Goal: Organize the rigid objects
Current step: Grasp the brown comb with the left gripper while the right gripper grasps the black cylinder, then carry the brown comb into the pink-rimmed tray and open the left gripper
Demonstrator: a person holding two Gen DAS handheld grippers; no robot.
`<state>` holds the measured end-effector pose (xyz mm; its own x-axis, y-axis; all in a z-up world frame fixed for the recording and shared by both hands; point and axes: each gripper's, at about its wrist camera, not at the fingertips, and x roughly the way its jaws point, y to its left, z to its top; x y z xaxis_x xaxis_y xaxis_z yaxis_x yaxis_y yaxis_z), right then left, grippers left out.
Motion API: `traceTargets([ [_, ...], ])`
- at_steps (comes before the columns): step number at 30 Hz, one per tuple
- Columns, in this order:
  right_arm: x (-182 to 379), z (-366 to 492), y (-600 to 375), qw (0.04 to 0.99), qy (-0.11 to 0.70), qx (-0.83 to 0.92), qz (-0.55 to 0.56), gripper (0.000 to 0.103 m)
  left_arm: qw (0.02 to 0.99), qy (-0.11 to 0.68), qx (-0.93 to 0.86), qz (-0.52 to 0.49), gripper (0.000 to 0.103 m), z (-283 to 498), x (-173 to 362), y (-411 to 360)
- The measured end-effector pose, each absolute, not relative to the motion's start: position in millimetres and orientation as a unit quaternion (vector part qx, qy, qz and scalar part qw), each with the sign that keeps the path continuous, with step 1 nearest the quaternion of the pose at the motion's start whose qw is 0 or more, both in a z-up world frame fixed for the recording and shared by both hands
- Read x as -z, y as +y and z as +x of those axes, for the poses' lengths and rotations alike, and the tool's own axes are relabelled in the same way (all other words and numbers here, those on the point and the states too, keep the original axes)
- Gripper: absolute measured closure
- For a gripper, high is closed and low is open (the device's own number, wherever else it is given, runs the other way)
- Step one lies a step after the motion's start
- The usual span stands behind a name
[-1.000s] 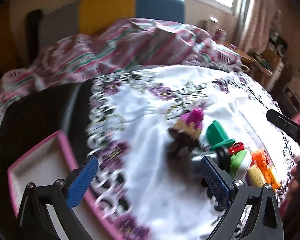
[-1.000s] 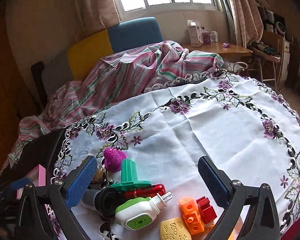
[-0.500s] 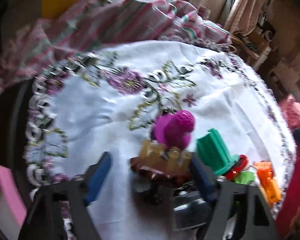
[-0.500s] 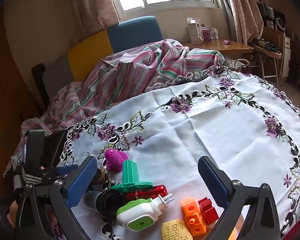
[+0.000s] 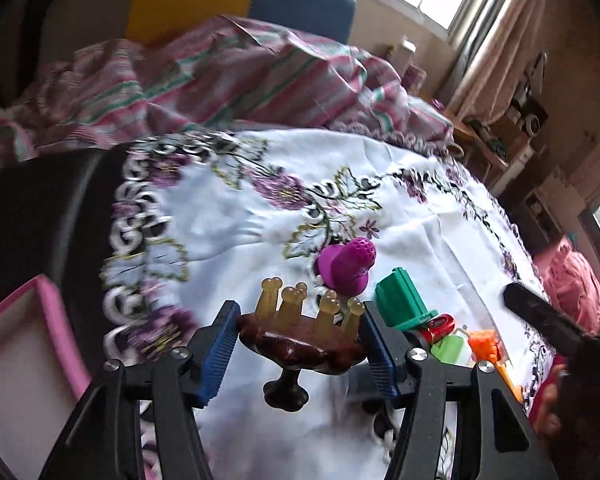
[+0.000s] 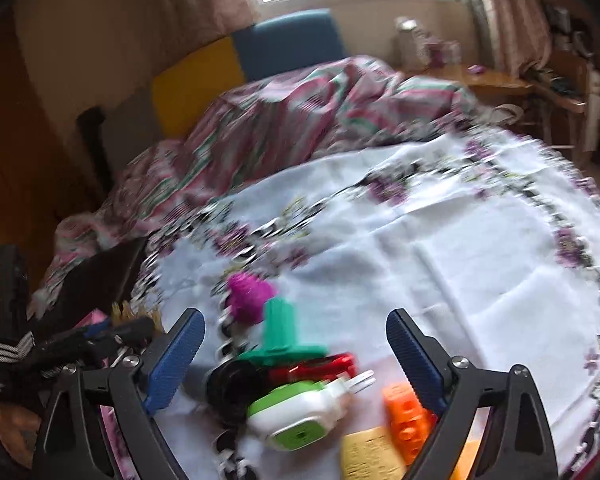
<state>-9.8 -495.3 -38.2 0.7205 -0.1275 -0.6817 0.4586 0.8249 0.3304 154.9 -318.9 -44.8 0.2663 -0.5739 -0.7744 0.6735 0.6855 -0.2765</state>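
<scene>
Early stage. Left gripper clamped on brown massager, lifted above tablecloth, near pink box. Right gripper wide open, holding nothing, over remaining toy pile.

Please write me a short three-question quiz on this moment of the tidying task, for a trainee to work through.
1. True or false: the left gripper is closed on the brown massager with amber prongs.
2. Which gripper holds nothing? A) left B) right C) neither
3. Fill in: the pink-rimmed box lies to the ____ of the massager in the left wrist view.

Key
1. True: both blue pads press its sides, and it appears lifted off the tablecloth.
2. B: the right gripper stands wide open over the pile, with the green stand and the green-and-white plug-in device between its fingers, ungripped.
3. left.
</scene>
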Motion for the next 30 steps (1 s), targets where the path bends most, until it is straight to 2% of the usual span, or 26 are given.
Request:
traceTargets([
  [7,50.7,15.7,-449.5,0.896,0.397,0.091,0.178,0.007,0.815,0.445,0.370,0.032,0.042,136.7,22.3,-254.2],
  [18,81.6,56.0,-407.3,0.872,0.459,0.125,0.121,0.004,0.847,0.432,0.309,0.007,0.042,120.4,12.5,-143.9],
  [19,90.2,60.9,-404.6,0.862,0.474,0.141,0.105,0.009,0.849,0.433,0.302,0.001,0.042,121.6,12.4,-134.6],
  [21,99.5,64.1,-402.7,0.855,0.487,0.152,0.092,0.026,0.854,0.434,0.287,-0.013,0.042,124.5,13.8,-114.6],
  [30,92.2,57.8,-407.5,0.869,0.462,0.134,0.117,0.027,0.857,0.467,0.211,-0.058,0.042,159.2,44.7,-61.2],
])
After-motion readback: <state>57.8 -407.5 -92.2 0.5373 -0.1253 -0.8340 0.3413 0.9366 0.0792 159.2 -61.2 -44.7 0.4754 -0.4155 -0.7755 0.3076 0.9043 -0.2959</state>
